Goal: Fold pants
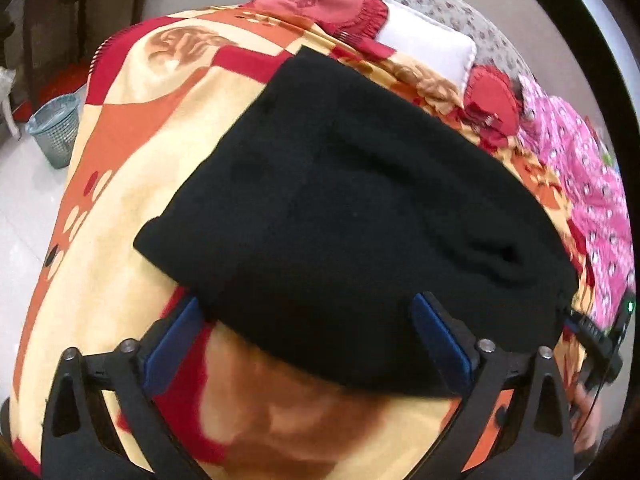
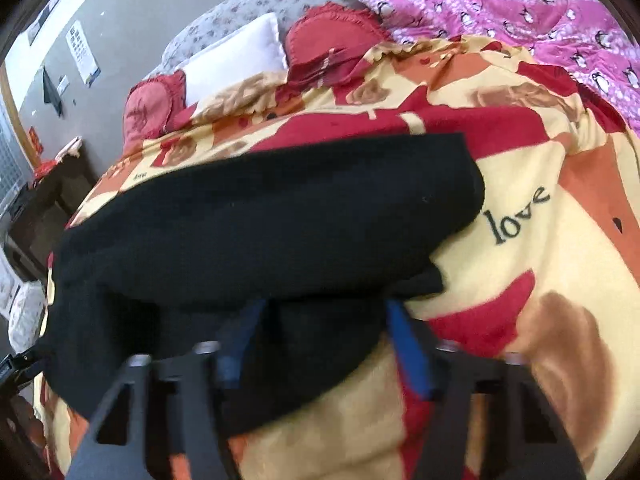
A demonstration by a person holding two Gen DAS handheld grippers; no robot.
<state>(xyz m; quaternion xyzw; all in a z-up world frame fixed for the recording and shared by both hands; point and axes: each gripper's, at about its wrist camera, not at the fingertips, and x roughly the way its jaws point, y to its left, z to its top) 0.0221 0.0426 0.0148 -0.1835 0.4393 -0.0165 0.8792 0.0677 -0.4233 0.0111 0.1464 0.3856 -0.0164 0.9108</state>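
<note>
Your left gripper [image 1: 306, 312] is spread wide at the near edge of the folded black pants [image 1: 352, 208], holding nothing. The pants lie flat on the patterned bedspread [image 1: 120, 168], mid-bed. Your right gripper [image 2: 324, 316] is also open, its fingers either side of the pants' [image 2: 260, 216] near edge, not clamped.

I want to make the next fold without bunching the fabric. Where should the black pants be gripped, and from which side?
Probably along the near edge of the black pants, where the cloth lies flat on the patterned blanket. Come in low from the near side. The left gripper and right gripper are both open, straddling that edge, one toward each end.
</note>
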